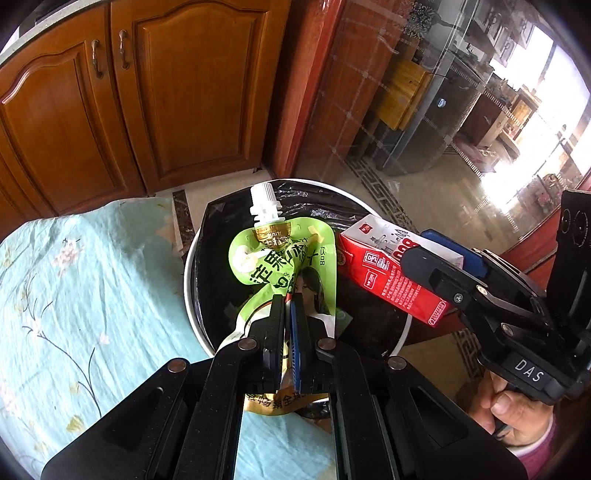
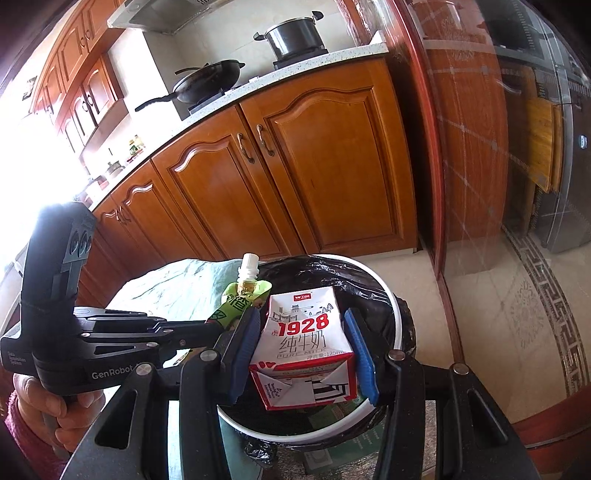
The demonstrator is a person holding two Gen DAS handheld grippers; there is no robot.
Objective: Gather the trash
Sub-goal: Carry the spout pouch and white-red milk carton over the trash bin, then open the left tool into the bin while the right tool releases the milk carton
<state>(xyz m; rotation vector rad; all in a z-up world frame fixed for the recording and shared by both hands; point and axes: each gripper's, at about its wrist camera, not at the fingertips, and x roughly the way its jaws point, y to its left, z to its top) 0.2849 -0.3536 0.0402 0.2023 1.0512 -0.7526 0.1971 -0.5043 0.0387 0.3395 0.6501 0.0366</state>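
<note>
Left tongs (image 1: 290,306) clamped on crumpled green spouted pouch (image 1: 280,258); right tongs (image 2: 303,347) gripping red-and-white milk carton (image 2: 306,343), both over black-lined white bin (image 2: 397,332). Drop step; next: release.

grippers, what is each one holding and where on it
The left gripper pinches the green pouch across its lower middle. The right gripper clamps the milk carton by its two sides. Both hang over the bin.

Two grippers are showing, the left gripper (image 1: 291,306) and the right gripper (image 2: 301,345). One green spout pouch (image 1: 280,258), one red milk carton (image 2: 304,347) and one lined bin (image 2: 384,295) are showing; two pans are sitting on the stove: one wok (image 2: 210,81), one pot (image 2: 295,35).
</note>
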